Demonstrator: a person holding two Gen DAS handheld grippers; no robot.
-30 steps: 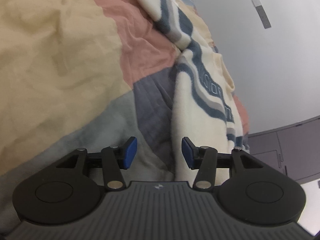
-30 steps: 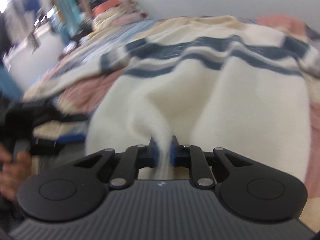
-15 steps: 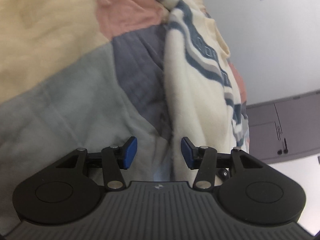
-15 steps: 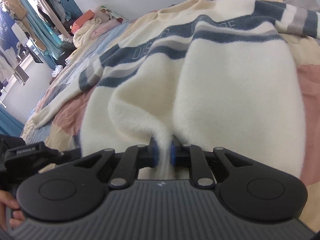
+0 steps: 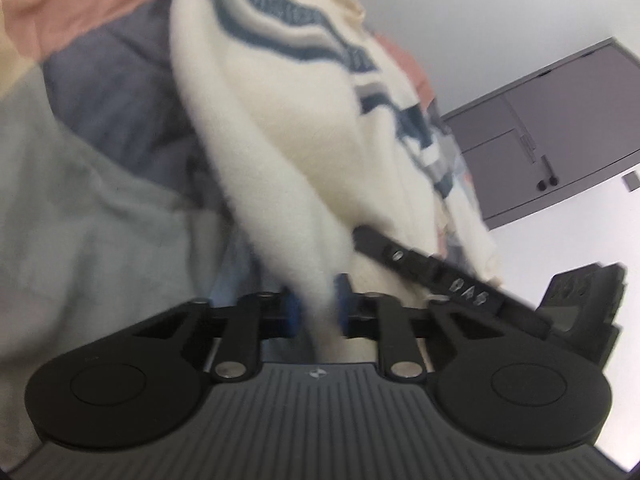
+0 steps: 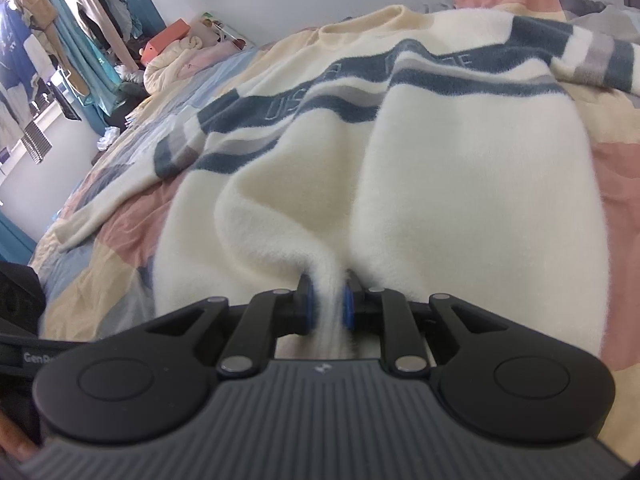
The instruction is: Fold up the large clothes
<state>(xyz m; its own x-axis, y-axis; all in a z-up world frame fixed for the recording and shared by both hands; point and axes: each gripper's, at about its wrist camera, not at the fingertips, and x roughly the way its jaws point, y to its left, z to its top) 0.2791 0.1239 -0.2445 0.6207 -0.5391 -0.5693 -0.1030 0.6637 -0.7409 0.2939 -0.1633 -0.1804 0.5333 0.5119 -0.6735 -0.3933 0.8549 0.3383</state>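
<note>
Left tool (image 5: pixel 316 308) slides in from bedspread (image 5: pixel 92 216), closing on sweater (image 6: pixel 460 184) hem; right tool (image 6: pixel 327 304) grips hem, easing. Sweater flat on bed. Lift both corners evenly.

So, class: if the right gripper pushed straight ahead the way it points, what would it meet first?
The right gripper would meet the fluffy cream sweater with navy stripes, whose hem it already pinches; the patchwork bedspread probably lies beneath.
</note>
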